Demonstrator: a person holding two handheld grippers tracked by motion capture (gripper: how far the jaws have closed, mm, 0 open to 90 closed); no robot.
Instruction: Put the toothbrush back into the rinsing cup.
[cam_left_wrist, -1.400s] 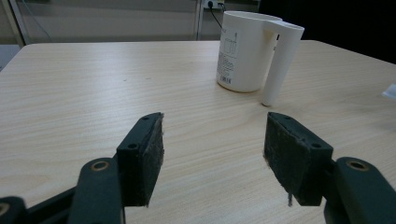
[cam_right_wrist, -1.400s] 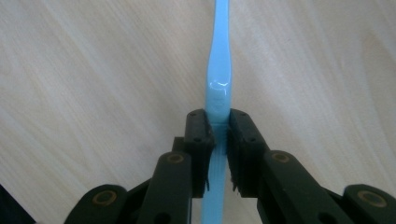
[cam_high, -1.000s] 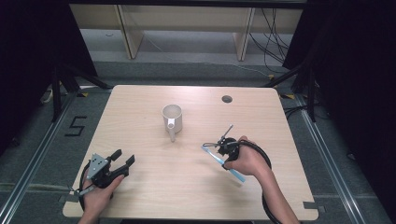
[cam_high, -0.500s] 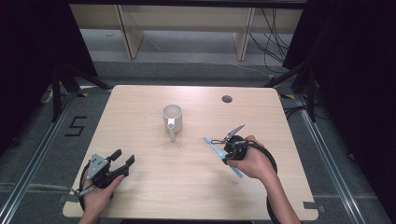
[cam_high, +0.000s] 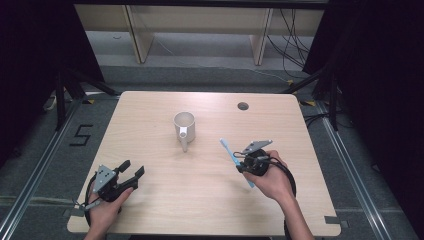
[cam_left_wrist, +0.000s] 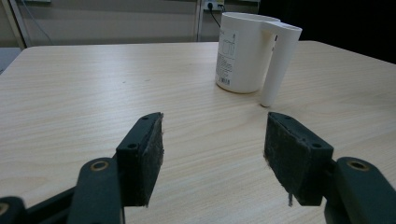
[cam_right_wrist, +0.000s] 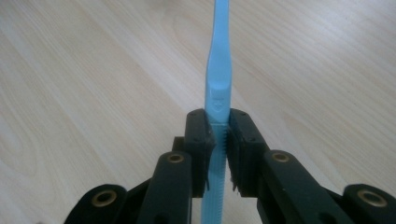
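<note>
Here, on a pale wooden table (cam_high: 150, 125), a white handled mug (cam_high: 184, 125) stands upright ahead and to the left of the right gripper (cam_high: 243, 165), well apart from it, its handle turned toward the person. The left gripper (cam_high: 131, 170) rests farther off with its jaws spread and empty, so the right hand is likely the one to cross over. Clamped between the right gripper's jaws, a light-blue toothbrush (cam_right_wrist: 218, 88) runs lengthwise straight out past the tips, slanting forward and leftward, roughly toward the mug.
</note>
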